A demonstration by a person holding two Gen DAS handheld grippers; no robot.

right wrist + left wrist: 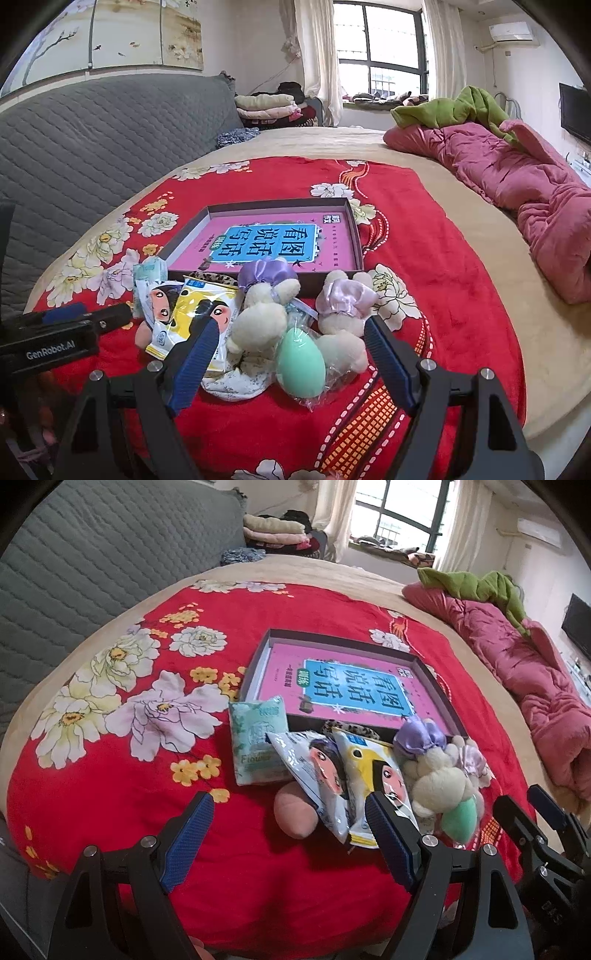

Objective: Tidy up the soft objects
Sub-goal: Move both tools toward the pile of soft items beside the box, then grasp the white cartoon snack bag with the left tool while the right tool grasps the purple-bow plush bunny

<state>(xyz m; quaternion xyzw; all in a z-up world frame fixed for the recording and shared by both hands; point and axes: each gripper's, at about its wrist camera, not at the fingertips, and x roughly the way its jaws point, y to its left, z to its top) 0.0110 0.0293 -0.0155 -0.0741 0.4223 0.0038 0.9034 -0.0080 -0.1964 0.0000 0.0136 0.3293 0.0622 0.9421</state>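
Over the bed's red blanket [424,258], I hover both grippers, jaws spread, nothing held.
Sorting hasn't begun; next my right gripper [291,354] must close on the green sponge egg [300,365] for the box [356,236].

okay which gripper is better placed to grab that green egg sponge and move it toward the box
Right. The right gripper is open, with the green egg sponge lying between its fingers in the right wrist view. The left gripper is open too, but it faces the snack packets, with the sponge off to its right.
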